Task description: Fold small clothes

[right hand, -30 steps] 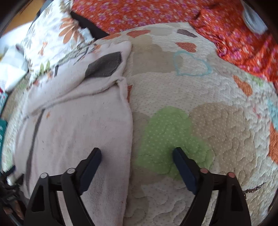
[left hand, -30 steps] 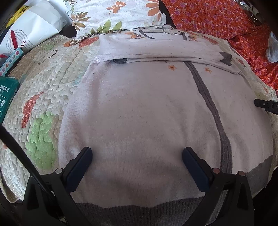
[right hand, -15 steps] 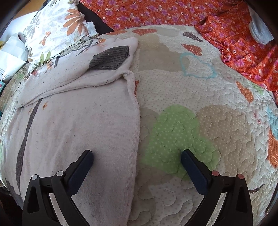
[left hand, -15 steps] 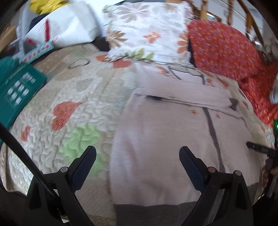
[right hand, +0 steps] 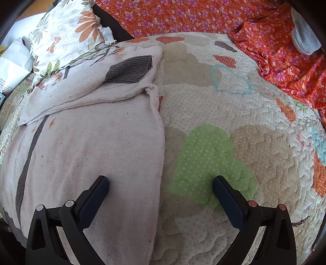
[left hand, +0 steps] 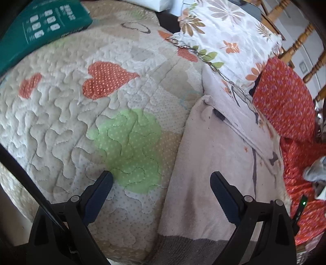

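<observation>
Fingers, left: your left gripper had its jaws spread wide with nothing pinched, one fingertip over the quilt and the other over the pale sweater.
Fingers, right: your right gripper was spread just as wide and empty, straddling the sweater's right edge.
Sweater: you had the pale sweater lying flat on the quilt, its grey hem nearest you and a sleeve with a grey cuff folded across the upper part.
Edges: its left side edge ran between your left fingers; its right side edge ran between your right fingers, both lying straight on the quilt.
Open room: you had bare quilt on both sides of the sweater.
Far side: a floral pillow touched the sweater's top; orange flowered fabric lay beyond.
Writing: you had a green box at the far left with white print too blurred to read.
</observation>
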Demonstrator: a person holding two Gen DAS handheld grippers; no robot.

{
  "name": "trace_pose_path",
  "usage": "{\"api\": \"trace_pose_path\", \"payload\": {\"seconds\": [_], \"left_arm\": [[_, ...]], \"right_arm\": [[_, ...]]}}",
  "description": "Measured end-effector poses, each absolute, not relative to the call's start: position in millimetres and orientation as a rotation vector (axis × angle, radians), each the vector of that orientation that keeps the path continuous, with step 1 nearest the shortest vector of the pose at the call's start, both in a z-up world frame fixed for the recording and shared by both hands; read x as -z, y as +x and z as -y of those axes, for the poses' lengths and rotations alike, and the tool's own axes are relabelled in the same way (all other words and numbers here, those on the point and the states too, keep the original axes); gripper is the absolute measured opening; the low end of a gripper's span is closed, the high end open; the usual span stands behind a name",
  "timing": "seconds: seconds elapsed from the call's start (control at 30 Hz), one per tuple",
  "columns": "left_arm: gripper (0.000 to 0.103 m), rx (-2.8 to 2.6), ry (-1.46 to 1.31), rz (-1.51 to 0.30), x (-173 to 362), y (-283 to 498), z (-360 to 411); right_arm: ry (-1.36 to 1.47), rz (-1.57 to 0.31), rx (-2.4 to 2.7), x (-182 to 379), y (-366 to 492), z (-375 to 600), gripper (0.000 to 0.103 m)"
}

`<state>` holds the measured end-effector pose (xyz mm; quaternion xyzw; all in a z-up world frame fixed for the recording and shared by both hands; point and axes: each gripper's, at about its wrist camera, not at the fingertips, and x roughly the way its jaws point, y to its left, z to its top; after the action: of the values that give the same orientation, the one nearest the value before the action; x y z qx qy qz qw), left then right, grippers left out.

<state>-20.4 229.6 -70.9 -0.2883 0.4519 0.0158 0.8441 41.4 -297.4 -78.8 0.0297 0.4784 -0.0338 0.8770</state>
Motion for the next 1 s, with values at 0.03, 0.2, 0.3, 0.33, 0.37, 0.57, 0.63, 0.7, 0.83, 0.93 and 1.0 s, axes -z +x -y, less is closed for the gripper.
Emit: {"api": "trace_pose_path", "payload": {"seconds": [0.03,0.2,0.3,0.33,0.37,0.57,0.63,0.7,0.83,0.93,1.0], "left_arm": [[0.096,-0.03,-0.614,-0.951,71,-20,-230],[0.091,0.044,-0.606,-0.957,69,-18,-217],[0.087,0.13,-0.669,-0.965,72,-15,-213],[0.087,0.151,-0.689,-0.968,73,-14,-212],[0.087,0.175,-0.711,-0.976,75,-14,-210],[0.087,0.252,-0.722,-1.014,78,-14,-199],[0.086,0.293,-0.735,-1.035,81,-17,-194],[0.08,0.319,-0.725,-1.051,81,-20,-190],[0.065,0.358,-0.719,-1.086,86,-26,-182],[0.063,0.361,-0.714,-1.087,85,-30,-182],[0.063,0.363,-0.73,-1.089,87,-33,-183]], "right_arm": [[0.062,-0.996,0.072,79,41,297,0.103],[0.061,-0.99,0.071,78,40,297,0.103],[0.088,-0.999,0.064,75,39,298,0.103],[0.119,-1.006,0.057,72,39,301,0.103],[0.175,-1.007,0.042,67,38,307,0.102],[0.51,-1.002,-0.04,57,17,357,0.09],[0.54,-1.008,-0.069,58,8,358,0.087],[0.553,-1.013,-0.117,59,0,354,0.086],[0.561,-0.995,-0.18,62,-15,341,0.086],[0.617,-0.976,-0.219,63,-21,341,0.086],[0.735,-0.995,-0.329,71,-20,341,0.071]]}}
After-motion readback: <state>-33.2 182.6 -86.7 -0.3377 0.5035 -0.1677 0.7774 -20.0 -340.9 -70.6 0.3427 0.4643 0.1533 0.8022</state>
